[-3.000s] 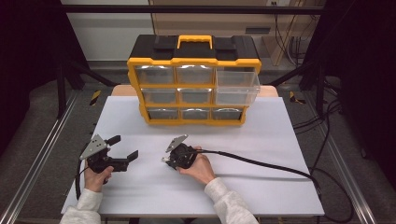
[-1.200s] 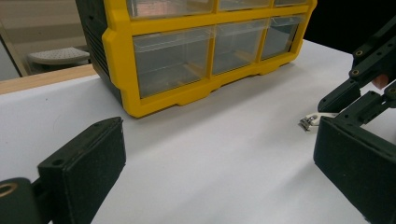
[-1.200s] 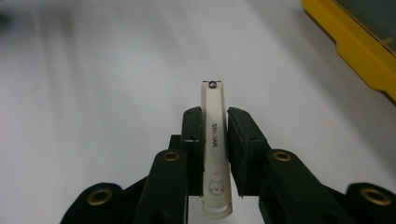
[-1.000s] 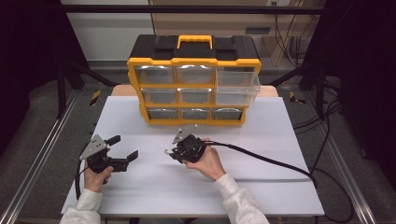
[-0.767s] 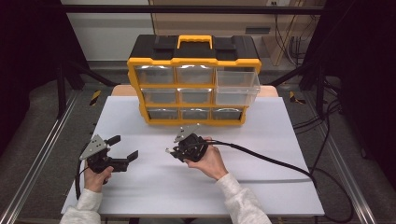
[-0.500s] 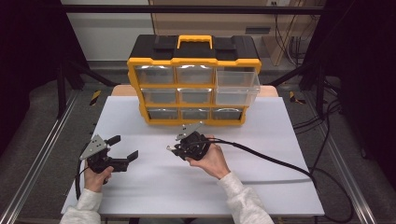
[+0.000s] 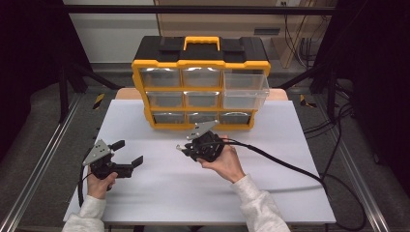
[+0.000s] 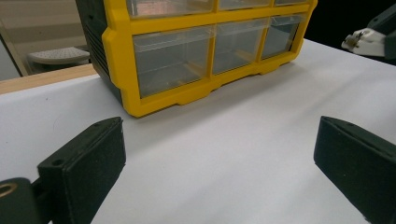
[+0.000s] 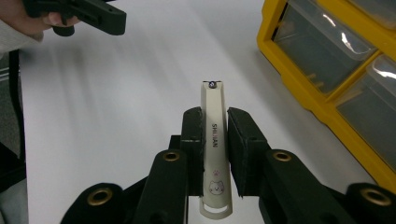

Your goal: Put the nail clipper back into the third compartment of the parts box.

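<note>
White plastic nail clipper point(image 9: 214, 140) sits clamped between the pads of the right gripper point(image 9: 215, 128), w/ its tip poking out past them toward the far edge of the tabletop and its ring end hanging back near the gripper body. So the right claw is closed on the clipper, firm by the look of it. In the high view we see that gripper point(image 7: 186, 148) off the sheet now, whereas 3 s ago it sat lower and nearer the front edge; since then the hand has carried it up and toward the yellow organizer point(image 7: 200, 87). We judge the pick is done and the carry has begun, prob. heading for the pulled-out drawer point(image 7: 245, 91) at the organizer's top right, which stands open.

Left gripper point(image 7: 126, 153) waits near the left edge of the tabletop point(image 7: 290, 183), same spot as before, jaws wide apart w/ nothing between them; its own view shows bare white surface there. Organizer stands at the far edge, well apart from the left claw, near the right one.
</note>
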`<state>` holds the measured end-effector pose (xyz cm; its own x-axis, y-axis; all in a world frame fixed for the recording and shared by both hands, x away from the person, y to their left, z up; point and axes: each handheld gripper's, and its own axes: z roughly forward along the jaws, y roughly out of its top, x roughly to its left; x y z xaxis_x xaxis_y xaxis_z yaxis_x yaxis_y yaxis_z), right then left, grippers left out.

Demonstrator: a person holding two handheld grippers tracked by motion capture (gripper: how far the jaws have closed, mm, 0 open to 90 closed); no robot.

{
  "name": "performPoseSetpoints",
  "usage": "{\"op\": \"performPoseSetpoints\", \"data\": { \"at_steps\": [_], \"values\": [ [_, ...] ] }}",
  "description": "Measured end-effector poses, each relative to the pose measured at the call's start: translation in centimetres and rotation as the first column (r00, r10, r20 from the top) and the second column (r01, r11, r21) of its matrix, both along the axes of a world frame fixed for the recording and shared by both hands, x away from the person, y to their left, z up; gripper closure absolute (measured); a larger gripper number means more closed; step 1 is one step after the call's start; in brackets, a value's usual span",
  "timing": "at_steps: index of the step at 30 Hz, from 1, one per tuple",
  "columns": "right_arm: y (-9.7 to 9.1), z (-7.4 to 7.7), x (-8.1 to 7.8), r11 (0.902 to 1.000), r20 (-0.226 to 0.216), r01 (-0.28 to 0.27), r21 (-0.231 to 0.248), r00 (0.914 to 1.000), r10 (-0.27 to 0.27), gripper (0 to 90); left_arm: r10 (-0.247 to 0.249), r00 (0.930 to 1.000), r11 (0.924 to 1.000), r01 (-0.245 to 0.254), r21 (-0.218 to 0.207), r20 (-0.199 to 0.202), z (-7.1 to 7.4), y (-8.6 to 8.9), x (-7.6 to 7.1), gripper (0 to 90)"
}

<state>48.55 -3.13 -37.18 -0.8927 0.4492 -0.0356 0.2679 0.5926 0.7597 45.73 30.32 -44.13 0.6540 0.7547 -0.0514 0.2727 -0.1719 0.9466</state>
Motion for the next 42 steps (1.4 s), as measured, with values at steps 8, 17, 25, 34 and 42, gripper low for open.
{"op": "performPoseSetpoints", "data": {
  "at_steps": [8,17,25,34,42],
  "values": [
    [-0.8,1.3,0.0,0.9998,0.018,0.012,0.017,0.9998,-0.012,77.2,0.000,1.0000,1.0000,0.000,-0.001,0.001,0.0,0.0,0.0,1.7],
    [-1.8,2.7,-0.2,0.9990,0.043,0.024,0.036,0.9988,-0.026,77.1,-0.001,1.0000,1.0000,0.001,0.001,0.000,0.0,0.0,0.0,1.7],
    [-2.6,3.8,-0.3,0.9987,0.057,0.036,0.036,0.9976,-0.038,77.1,-0.002,1.0000,1.0000,0.002,0.005,-0.002,0.0,-0.1,0.0,1.7],
    [-3.5,4.8,-0.4,0.9980,0.072,0.050,0.040,0.9960,-0.053,77.1,0.000,1.0000,1.0000,0.000,0.003,0.001,0.0,0.0,0.0,1.7],
    [-4.6,6.1,-0.5,0.9958,0.087,0.073,0.055,0.9931,-0.078,77.1,-0.001,1.0000,1.0000,0.001,0.006,0.000,0.0,0.0,0.0,1.7]
  ]
}}
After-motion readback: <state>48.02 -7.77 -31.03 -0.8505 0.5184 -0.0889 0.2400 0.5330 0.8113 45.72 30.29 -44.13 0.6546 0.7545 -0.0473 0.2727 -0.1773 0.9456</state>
